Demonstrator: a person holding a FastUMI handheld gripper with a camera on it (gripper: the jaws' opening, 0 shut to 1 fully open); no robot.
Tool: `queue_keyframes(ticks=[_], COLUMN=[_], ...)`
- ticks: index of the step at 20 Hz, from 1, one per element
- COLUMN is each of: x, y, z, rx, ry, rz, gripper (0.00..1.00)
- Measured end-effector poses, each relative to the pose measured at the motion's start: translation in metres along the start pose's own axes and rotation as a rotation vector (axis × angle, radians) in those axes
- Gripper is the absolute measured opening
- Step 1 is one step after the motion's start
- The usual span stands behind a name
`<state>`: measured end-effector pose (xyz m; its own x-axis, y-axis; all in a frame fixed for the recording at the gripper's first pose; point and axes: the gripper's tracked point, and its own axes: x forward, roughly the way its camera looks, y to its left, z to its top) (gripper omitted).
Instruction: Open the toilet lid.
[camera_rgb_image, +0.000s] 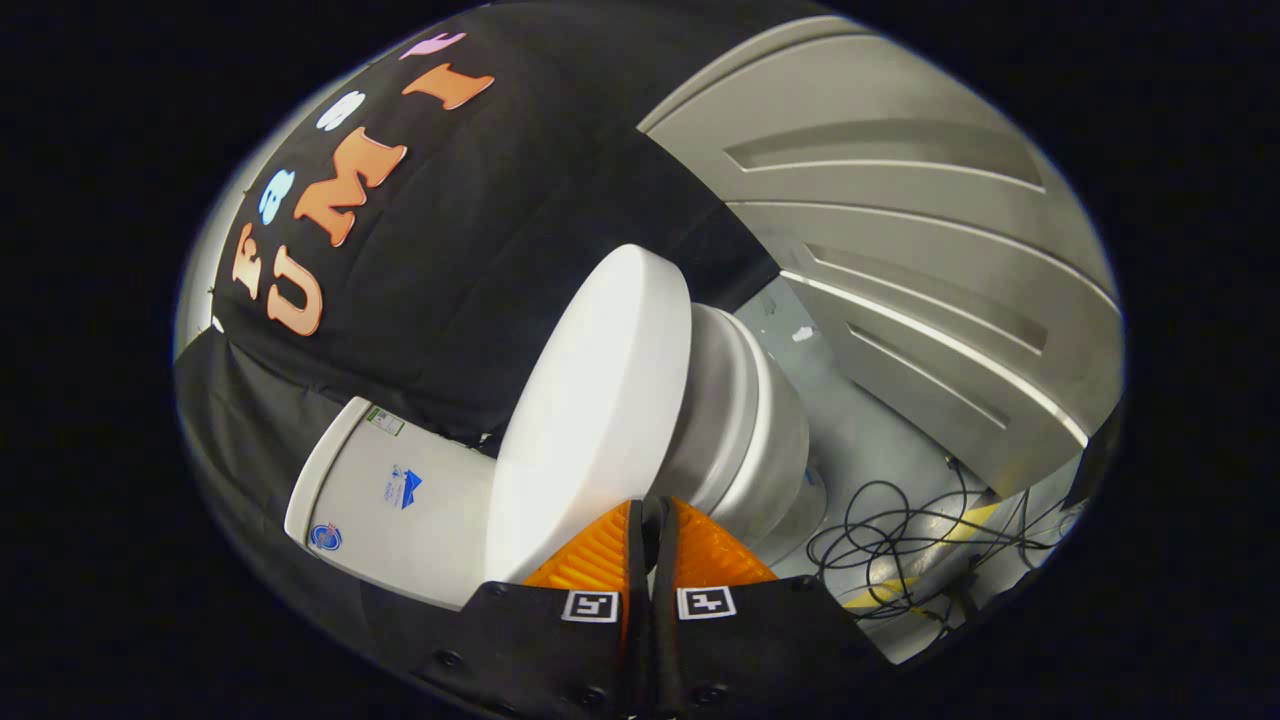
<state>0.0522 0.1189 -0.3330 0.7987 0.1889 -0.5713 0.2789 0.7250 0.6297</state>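
Note:
A white toilet lies tilted in my view. Its broad oval lid (590, 400) faces me, with the tank (400, 500) behind it on one side and the seat and bowl (760, 440) on the other. My gripper (647, 515) is shut, its fingers pressed together with only a thin dark slit between them. The fingertips meet right at the lid's front rim, where the lid borders the seat. Nothing shows between the fingers. Whether the tips touch the rim or sit under it is hidden.
A tangle of black cables (900, 540) lies on the grey floor (860, 430) beside the bowl, near a yellow floor stripe. A grey ribbed panel wall (900, 250) stands beyond the toilet. Black cloth hangs behind the tank.

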Motion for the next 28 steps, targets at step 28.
queue_keyframes(ticks=[28], x=[-0.039], y=[0.174], z=[0.038], rx=[-0.678], ry=[-0.223], rz=[-0.116], gripper=[0.08])
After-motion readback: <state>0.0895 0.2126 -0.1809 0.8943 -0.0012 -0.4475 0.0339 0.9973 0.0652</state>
